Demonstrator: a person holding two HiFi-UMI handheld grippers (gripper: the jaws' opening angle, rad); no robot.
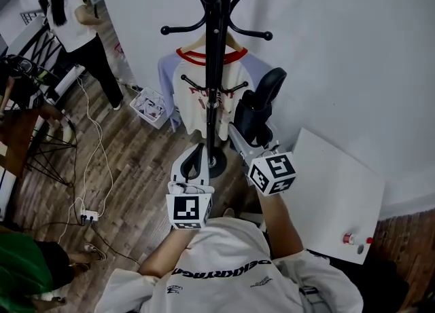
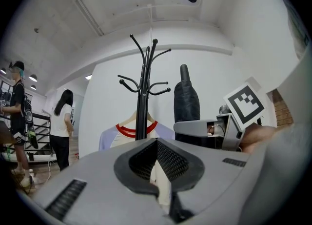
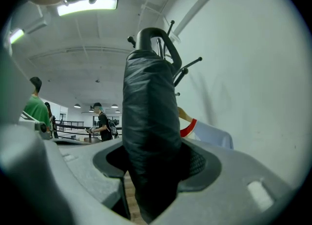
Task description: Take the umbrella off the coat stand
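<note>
Against the white wall (image 1: 353,47), the right hand-held gripper (image 3: 151,180) clamps the folded umbrella (image 3: 148,121) mid-body, holding it upright just right of the stand (image 1: 219,67), seemingly clear of its hooks, while the left hand-held gripper (image 2: 158,170) hangs closed and empty.

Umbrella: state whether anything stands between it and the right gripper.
Nothing does. The right gripper is shut on the black folded umbrella. In the left gripper view the umbrella stands just right of the coat stand, apart from its hooks, so nothing visible blocks pulling it away.
</note>
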